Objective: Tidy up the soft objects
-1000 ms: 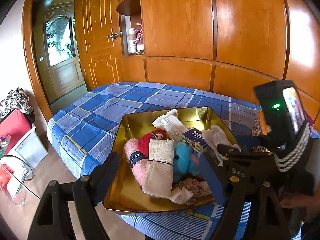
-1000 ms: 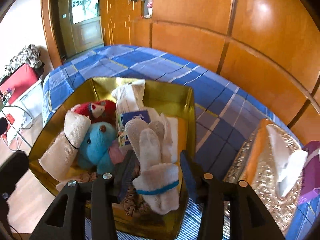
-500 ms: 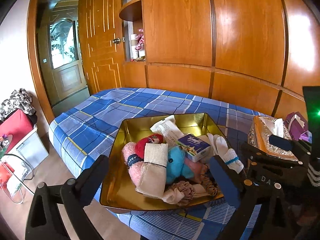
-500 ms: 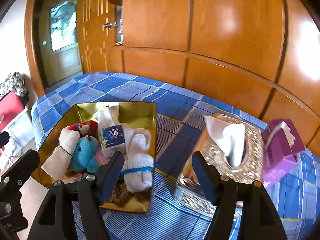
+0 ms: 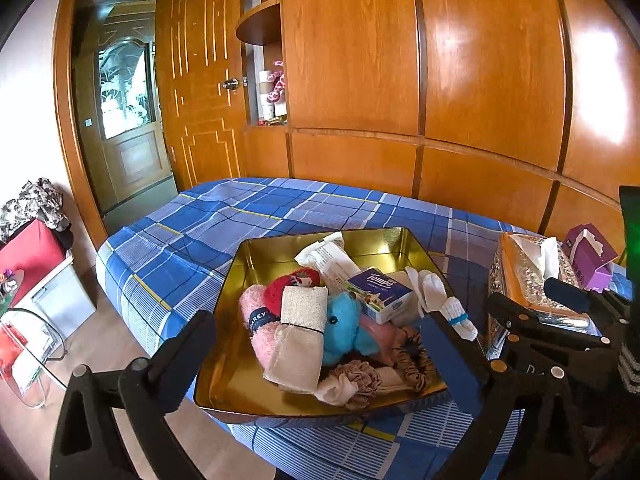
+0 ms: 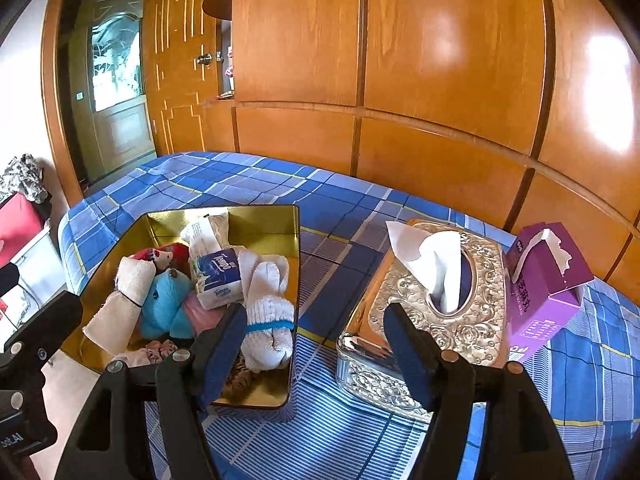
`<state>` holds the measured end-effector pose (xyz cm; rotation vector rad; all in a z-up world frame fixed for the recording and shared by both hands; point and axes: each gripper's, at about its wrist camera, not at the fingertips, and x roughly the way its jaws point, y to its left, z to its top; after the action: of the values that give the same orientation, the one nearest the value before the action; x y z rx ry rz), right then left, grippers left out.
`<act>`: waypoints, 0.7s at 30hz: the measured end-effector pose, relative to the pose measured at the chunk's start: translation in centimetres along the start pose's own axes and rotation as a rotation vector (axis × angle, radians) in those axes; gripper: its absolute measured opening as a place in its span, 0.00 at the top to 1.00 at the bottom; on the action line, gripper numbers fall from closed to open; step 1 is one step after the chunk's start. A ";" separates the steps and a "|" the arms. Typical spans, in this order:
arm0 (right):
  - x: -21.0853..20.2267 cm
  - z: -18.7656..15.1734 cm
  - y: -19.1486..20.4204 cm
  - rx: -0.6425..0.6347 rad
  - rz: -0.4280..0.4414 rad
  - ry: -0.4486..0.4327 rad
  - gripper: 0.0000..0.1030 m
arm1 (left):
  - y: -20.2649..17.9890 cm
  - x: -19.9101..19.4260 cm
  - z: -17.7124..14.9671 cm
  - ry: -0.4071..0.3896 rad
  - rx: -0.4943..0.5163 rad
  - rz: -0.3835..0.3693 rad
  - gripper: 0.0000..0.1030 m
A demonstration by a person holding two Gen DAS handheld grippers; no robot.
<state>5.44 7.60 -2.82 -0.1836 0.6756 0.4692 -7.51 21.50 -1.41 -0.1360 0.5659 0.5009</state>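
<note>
Room: wood-panelled wall and door behind a bed (image 5: 256, 216) under a blue plaid sheet — the sheet serves as the work surface
Tin: gold tray (image 5: 276, 252) near the bed's front edge, acting as the one collecting place for the soft things
Contents: pink towel (image 5: 260, 332) with a cream cloth roll (image 5: 300, 332) over it, blue plush (image 5: 346, 328) and red plush (image 5: 292, 284) in the middle, tissue pack (image 5: 382, 290) and a white packet (image 5: 332, 256) toward the back, scrunchies (image 5: 360, 376) at the front
Gloves: white bundle (image 6: 266, 312) tied with a blue band, lying against the tin's right wall with its cuff end over the pile — looks like the latest addition, judging by how it sits on top
Tissue box: silver embossed box (image 6: 452, 320) just right of the tin, apart from it, a tissue standing up from the slot; rigid, so probably left out on purpose
Purple box (image 6: 548, 288): touching the silver box's far right side, torn open at top
Left gripper (image 5: 320, 364): jaws spread wide, nothing between them, hanging in front of the tin
Right gripper (image 6: 316, 344): jaws released and empty, framing the gap between tin and silver box
Progress: every soft item visible sits inside the tin, so the sorting seems close to done
</note>
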 end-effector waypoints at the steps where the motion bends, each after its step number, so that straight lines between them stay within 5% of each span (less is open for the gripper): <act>1: 0.0 0.0 0.0 0.001 0.001 0.000 0.31 | 0.0 0.0 0.0 0.001 -0.002 0.000 0.00; 21: 0.1 -0.1 -0.1 0.009 0.003 0.007 0.31 | -0.1 0.2 -0.2 0.015 -0.001 -0.001 0.00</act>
<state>5.48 7.46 -2.94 -0.1759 0.6843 0.4687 -7.41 21.47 -1.66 -0.1408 0.5804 0.4992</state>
